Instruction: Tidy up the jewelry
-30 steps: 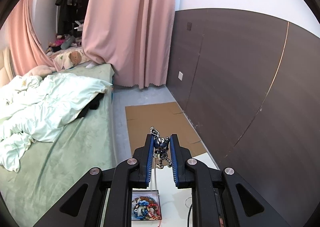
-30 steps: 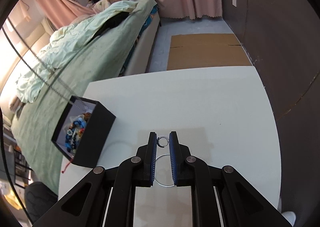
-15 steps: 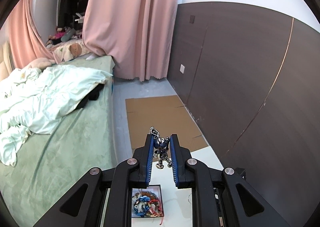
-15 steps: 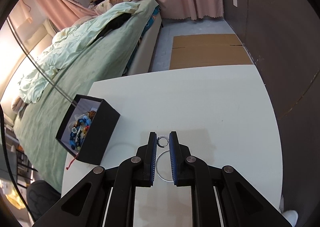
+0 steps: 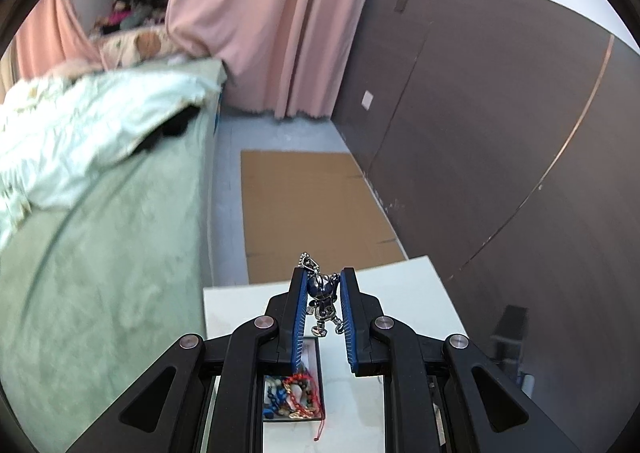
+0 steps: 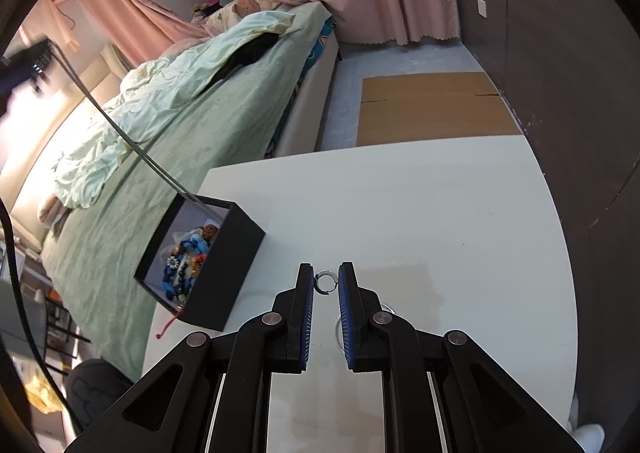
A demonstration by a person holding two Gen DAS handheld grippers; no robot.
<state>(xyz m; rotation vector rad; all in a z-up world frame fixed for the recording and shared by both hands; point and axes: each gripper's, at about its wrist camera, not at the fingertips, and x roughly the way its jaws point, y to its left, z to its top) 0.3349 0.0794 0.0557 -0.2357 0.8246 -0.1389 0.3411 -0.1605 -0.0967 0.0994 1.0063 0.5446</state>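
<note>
My left gripper [image 5: 323, 285] is shut on a silver figure pendant [image 5: 323, 299], held high above the black jewelry box [image 5: 294, 393] full of beaded pieces. Its chain [image 6: 132, 141] hangs taut from the upper left down into the box [image 6: 224, 269] in the right wrist view. My right gripper [image 6: 326, 281] is shut on a small silver ring [image 6: 325, 282] just above the white table [image 6: 420, 213], right of the box. A thin wire bangle [image 6: 340, 327] lies on the table under its fingers.
A bed with green cover and pale quilt [image 6: 180, 101] runs along the table's left side. Flat cardboard [image 6: 432, 105] lies on the floor beyond the table. A dark wall panel [image 5: 500, 133] stands at the right. Pink curtains [image 5: 260, 21] hang at the back.
My left gripper has tilted down and moved over the box with the pendant. In the right wrist view the box has drifted right and nearer; the right gripper still holds the ring.
</note>
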